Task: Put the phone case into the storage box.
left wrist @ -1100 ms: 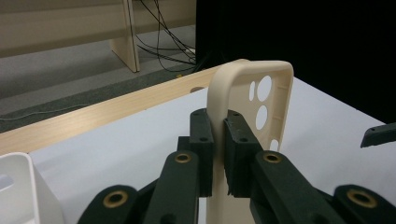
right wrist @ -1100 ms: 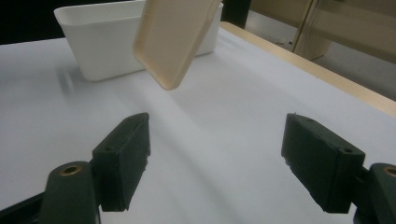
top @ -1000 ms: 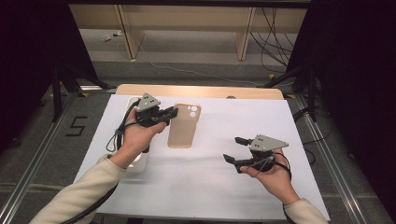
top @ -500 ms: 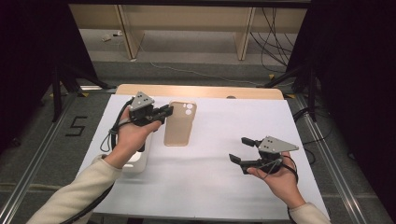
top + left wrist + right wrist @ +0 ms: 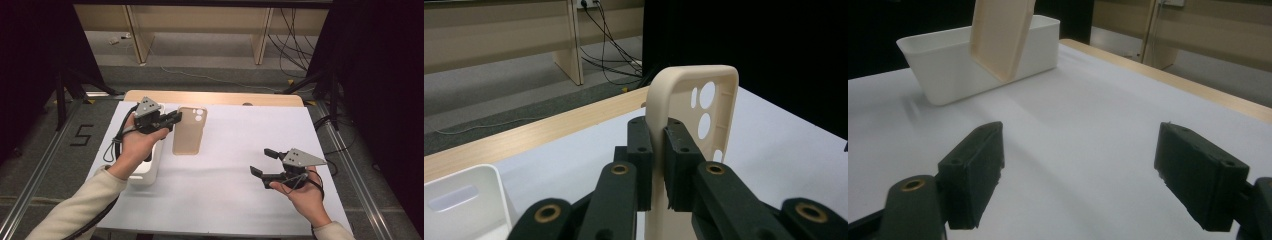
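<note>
The left gripper (image 5: 172, 120) pinches one edge of the single beige plastic phone case (image 5: 189, 131), lifted off the white table sheet (image 5: 225, 200) — one white rectangular plastic bin (image 5: 145, 170) sits at its seven o'clock. The right gripper (image 5: 264, 162), at the case's four o'clock, has just been opening; its jaws stand spread wide, nothing between them.

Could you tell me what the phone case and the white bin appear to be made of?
The phone case looks like soft matte plastic or silicone in beige: rounded moulded edges, punched camera holes, no glare. It hangs clamped in the left claw. The white bin seems rigid moulded plastic with a smooth, slightly satin finish: thin even walls, rounded corners and a slot handle.
</note>
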`<state>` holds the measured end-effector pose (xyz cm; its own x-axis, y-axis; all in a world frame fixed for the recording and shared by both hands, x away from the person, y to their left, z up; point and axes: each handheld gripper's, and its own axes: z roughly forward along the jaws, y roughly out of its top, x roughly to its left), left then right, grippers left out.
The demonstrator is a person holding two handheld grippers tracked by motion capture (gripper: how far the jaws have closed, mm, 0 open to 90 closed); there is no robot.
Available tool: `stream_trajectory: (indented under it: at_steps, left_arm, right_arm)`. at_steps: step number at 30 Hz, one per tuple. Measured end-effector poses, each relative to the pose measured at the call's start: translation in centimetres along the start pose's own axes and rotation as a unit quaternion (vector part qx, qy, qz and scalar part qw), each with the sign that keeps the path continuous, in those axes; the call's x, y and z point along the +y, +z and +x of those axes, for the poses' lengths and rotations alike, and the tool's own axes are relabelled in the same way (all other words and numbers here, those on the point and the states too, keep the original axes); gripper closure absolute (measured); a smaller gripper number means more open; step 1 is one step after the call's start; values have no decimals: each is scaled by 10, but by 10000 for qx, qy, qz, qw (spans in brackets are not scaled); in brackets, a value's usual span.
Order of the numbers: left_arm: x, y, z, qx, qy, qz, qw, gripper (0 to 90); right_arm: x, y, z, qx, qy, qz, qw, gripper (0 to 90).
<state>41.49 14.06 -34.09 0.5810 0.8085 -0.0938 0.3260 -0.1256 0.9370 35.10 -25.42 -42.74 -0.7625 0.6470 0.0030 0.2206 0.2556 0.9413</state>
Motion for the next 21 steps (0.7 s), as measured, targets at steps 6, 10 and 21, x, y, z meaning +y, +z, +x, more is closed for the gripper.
stream_trajectory:
  at_steps: [6,10,21]
  left_arm:
    - [1,-3,3,47,22,-29,10000,832]
    - [2,-5,5,75,37,-46,10000,832]
    - [4,-7,9,112,100,-66,9999,832]
  right_arm:
    - [-1,-1,1,-24,1,-18,10000,209]
    - [-2,-2,1,-24,0,21,10000,209]
    - [-3,-4,2,-87,17,110,9999,209]
